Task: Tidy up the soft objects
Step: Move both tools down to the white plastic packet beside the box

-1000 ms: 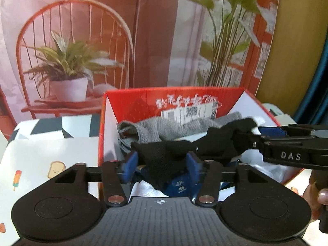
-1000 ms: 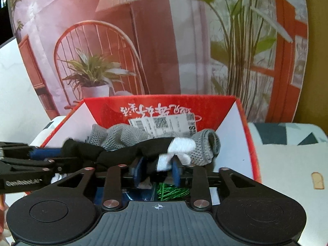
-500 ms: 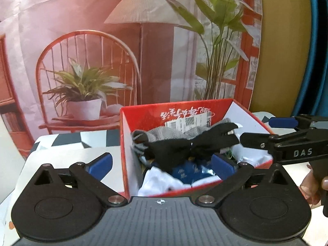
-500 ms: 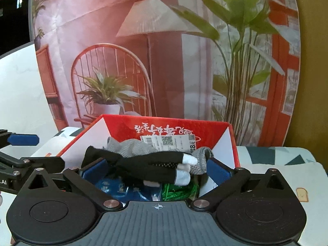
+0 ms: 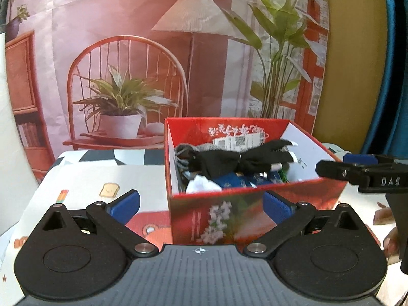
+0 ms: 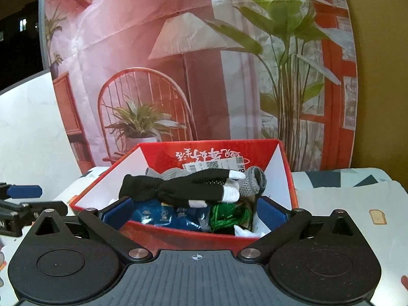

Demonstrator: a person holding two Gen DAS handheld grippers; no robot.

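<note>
The box [image 6: 285,178] stands on the bench [image 6: 344,204] ahead of both open jaws, gloves [image 6: 183,187] lying inside.

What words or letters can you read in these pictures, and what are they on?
"DAS": white letters on the black arm of the right gripper, seen from the left wrist view.
White brush-style characters on the inner back wall of the red cardboard box: upside down, not readable.
White shipping label with a square code on that wall: print too small, only a partial large digit shows.
Blue plastic packet in the box: white print too blurred to read.
</note>
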